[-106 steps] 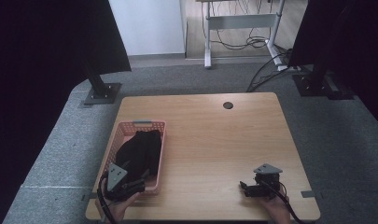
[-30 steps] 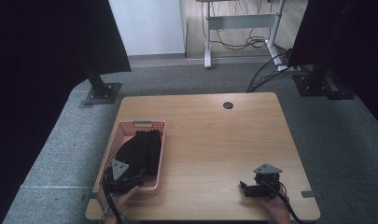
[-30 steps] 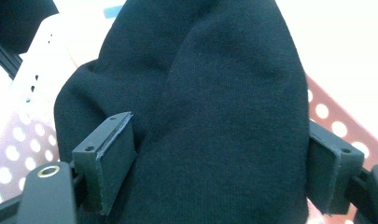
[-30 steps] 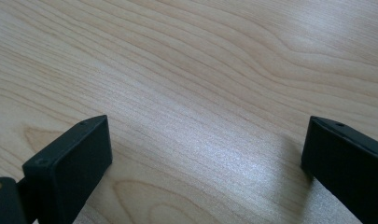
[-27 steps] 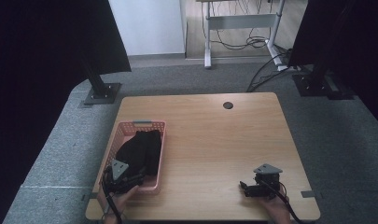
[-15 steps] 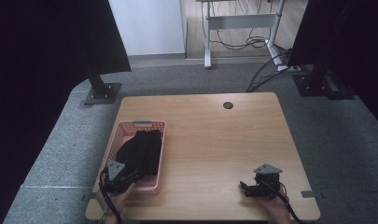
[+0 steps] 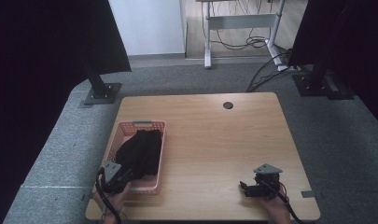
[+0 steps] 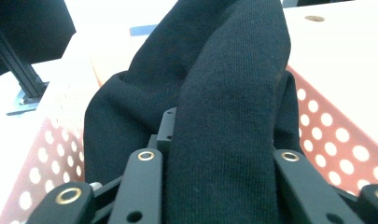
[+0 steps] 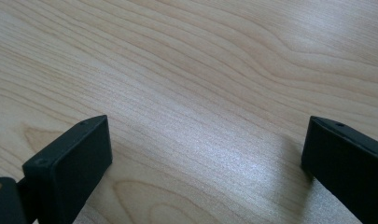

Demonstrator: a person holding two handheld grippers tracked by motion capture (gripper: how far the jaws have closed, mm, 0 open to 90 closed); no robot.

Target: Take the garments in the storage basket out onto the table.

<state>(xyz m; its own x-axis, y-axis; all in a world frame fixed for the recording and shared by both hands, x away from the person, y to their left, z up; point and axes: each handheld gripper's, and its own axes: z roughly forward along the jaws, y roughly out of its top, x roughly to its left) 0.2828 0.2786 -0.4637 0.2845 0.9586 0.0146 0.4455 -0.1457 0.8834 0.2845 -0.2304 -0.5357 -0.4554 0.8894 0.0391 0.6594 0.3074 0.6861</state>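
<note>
Two grippers at the near edge of a wooden table [image 7: 210,126]. At far left, pink perforated basket [image 7: 157,150] with black garment [image 7: 139,151] heaped inside, lying lengthwise from the near wall towards the far rim. Left gripper [image 7: 123,176] at the basket's near end, jaws just drawn together, clenched on a thick fold of the black garment [image 8: 224,116], cloth bulging up between them. Bare wood across the middle. At right, well apart from the basket, right gripper [image 7: 252,187] low over the tabletop, jaws spread wide, released, plain wood grain between them [image 9: 200,140].
</note>
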